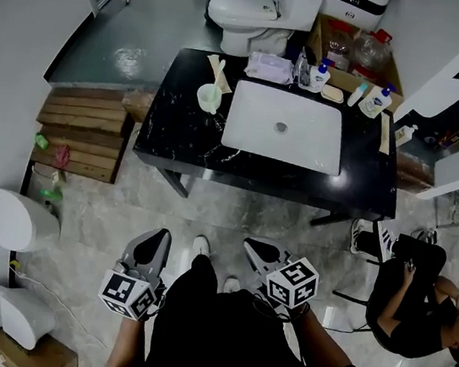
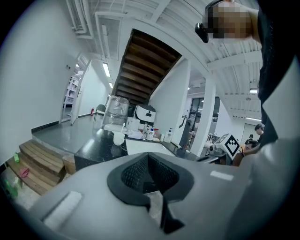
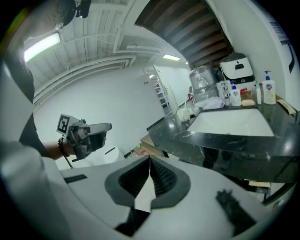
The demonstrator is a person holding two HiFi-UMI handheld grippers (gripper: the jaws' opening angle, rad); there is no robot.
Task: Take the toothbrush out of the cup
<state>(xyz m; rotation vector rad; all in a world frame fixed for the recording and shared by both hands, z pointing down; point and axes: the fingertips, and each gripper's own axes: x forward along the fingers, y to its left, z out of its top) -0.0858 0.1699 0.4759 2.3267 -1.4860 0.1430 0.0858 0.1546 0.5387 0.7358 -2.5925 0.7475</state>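
A pale cup stands on the black counter, left of the white sink. A toothbrush leans out of it. Both grippers are held low near my body, far from the counter. My left gripper and my right gripper are both shut, with nothing between the jaws. The left gripper view has its jaws closed, with the cup small in the distance. In the right gripper view the jaws meet too, and the cup sits at the counter's near corner.
A toilet stands behind the counter. Soap bottles line the counter's back edge. Wooden steps lie to the left, and a white bin stands nearer on that side. A person sits on a chair at right.
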